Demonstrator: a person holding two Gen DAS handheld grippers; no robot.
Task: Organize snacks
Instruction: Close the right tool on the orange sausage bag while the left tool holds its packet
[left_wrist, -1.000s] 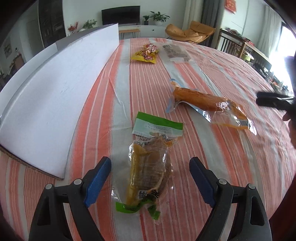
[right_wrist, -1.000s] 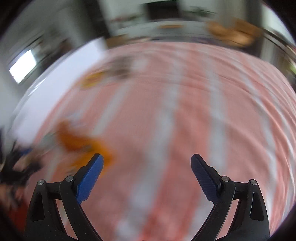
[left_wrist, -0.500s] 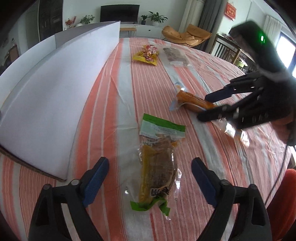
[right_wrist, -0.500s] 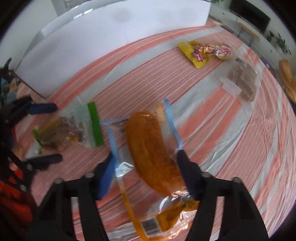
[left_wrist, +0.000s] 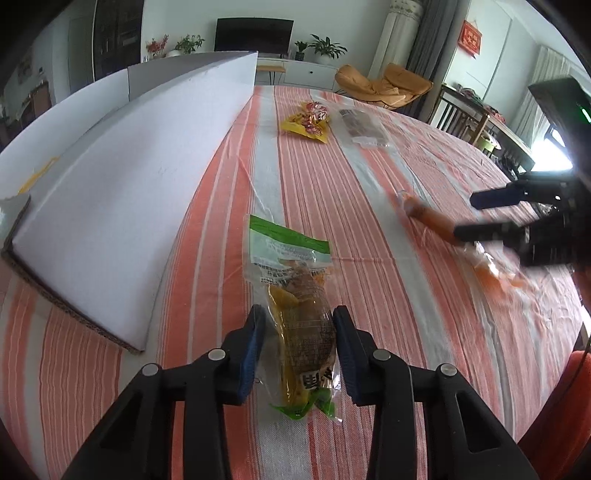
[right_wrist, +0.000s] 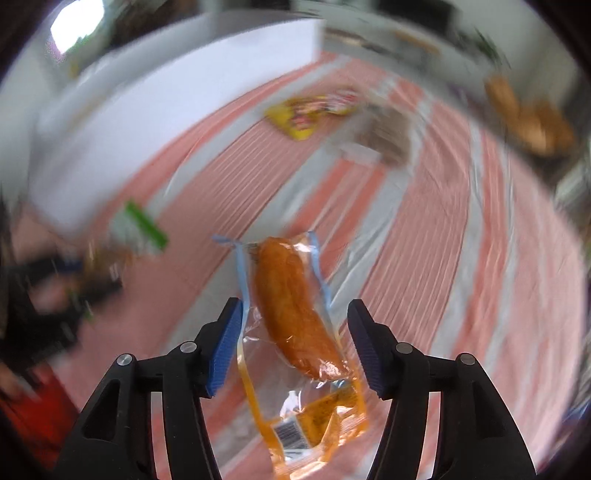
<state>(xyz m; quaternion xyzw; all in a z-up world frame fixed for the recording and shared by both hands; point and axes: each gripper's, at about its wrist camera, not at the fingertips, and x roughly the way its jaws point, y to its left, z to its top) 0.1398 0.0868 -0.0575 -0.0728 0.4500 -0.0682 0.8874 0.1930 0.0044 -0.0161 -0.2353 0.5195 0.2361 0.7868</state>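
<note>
A green-topped clear snack packet (left_wrist: 295, 314) lies on the red-striped tablecloth (left_wrist: 369, 184) beside a white cardboard box (left_wrist: 129, 184), clamped between the left gripper (left_wrist: 298, 332) pads, while the right gripper (right_wrist: 295, 336) straddles an orange bread packet (right_wrist: 291, 306) with jaws parted, not visibly pressing it.

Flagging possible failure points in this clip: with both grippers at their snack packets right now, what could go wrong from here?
1. The left gripper pinches the green-topped packet near its lower end; lifted, the long top may droop and slip.
2. The right gripper straddles the orange bread packet with gaps on both sides; its loose, crinkly film might be caught instead of the bread.
</note>
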